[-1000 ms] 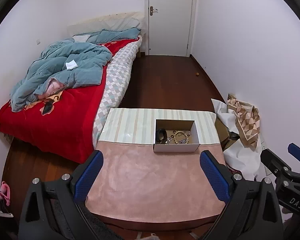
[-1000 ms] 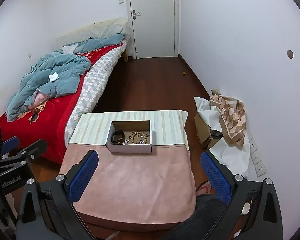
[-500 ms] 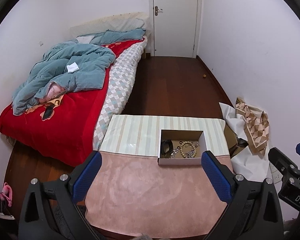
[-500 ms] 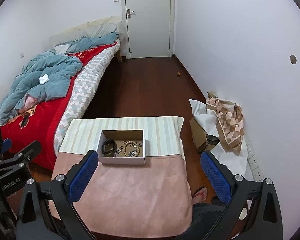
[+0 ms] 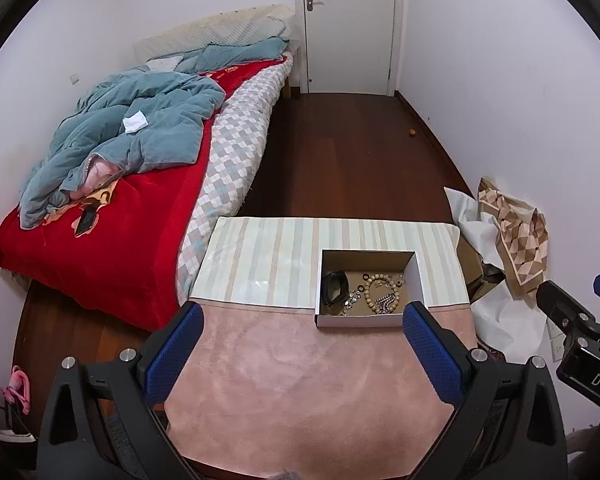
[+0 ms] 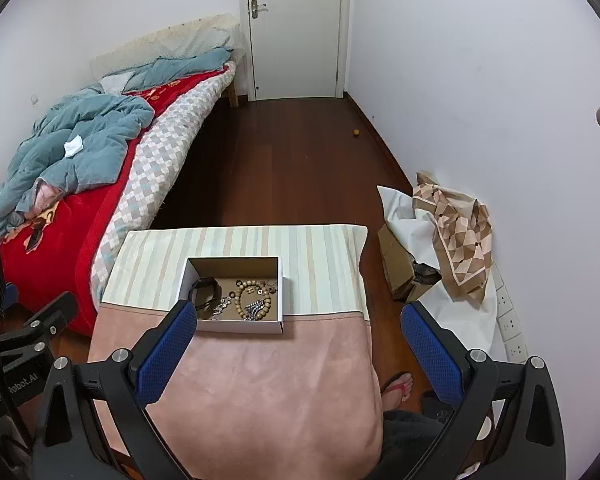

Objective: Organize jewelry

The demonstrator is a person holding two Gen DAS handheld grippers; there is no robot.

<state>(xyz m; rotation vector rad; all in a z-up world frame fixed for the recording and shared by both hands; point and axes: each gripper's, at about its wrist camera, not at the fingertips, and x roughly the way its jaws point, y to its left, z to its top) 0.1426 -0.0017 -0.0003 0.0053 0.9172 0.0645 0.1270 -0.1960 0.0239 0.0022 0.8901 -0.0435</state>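
Compared with a second ago, both cameras sit farther forward and higher over the table, so the box (image 5: 367, 286) appears larger and lies farther right in the left wrist view; its contents lie as before.

Left wrist view. The left gripper (image 5: 302, 350) hangs above the near, pink part of the table (image 5: 292, 380), jaws wide apart and holding nothing. The box stands on the table's right half, across the seam between the pink cloth and the striped cloth (image 5: 268, 264); its near wall is just beside the right fingertip in this view. Inside lie a black band (image 5: 334, 286) at left, a bead bracelet (image 5: 382, 290) at centre-right, and small metal pieces between and below them, too small to tell apart. Part of the right gripper's frame shows at the far right edge.

Right wrist view. The right gripper (image 6: 298, 346) also hangs over the pink cloth, jaws wide apart and empty. The box (image 6: 236, 296) lies left of centre; the left fingertip overlaps its near left corner in this view, and contact cannot be told. The band (image 6: 206, 290) and bracelet (image 6: 256, 294) rest on the box floor.

Surroundings. A bed (image 5: 112, 216) with a red cover and a blue quilt (image 5: 132, 136) stands left of the table; a door (image 5: 350, 24) closes the far wall; crumpled paper (image 5: 512, 232) lies on the floor at right. A sandalled foot (image 6: 398, 386) shows near the table's right edge.
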